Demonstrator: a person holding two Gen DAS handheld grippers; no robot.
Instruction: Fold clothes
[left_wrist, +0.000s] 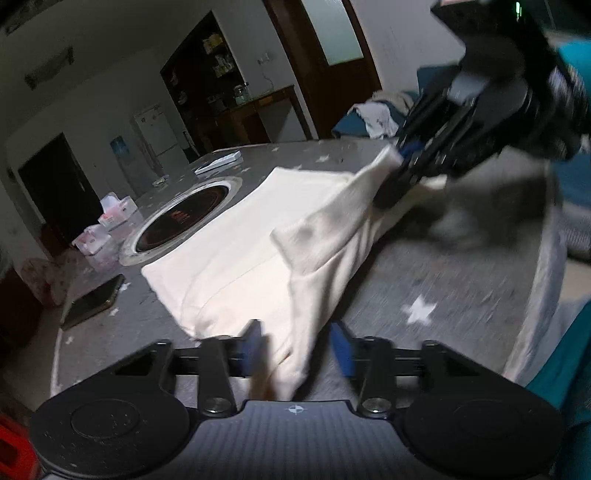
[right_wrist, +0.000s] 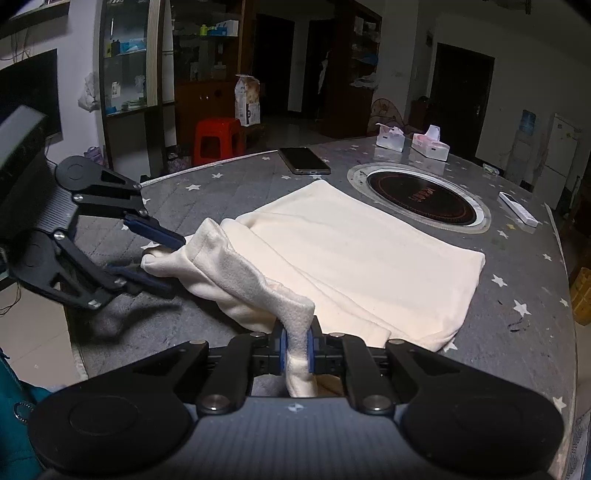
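A cream garment (left_wrist: 229, 254) (right_wrist: 369, 251) lies folded flat on the grey star-print table cover (right_wrist: 517, 258). One long strip of it, raised off the table, stretches between the two grippers. My right gripper (right_wrist: 296, 339) is shut on one end of that strip, its blue pads pressing the cloth; in the left wrist view the right gripper (left_wrist: 395, 177) is blurred at the upper right. My left gripper (left_wrist: 297, 345) (right_wrist: 173, 263) holds the bunched other end between its fingers, near the table's edge.
A round built-in hob (right_wrist: 421, 199) (left_wrist: 184, 218) sits in the table just beyond the garment. A phone (right_wrist: 304, 160), two tissue boxes (right_wrist: 430, 144) and a white remote (right_wrist: 519, 208) lie around it. A red stool (right_wrist: 218, 140) stands on the floor behind.
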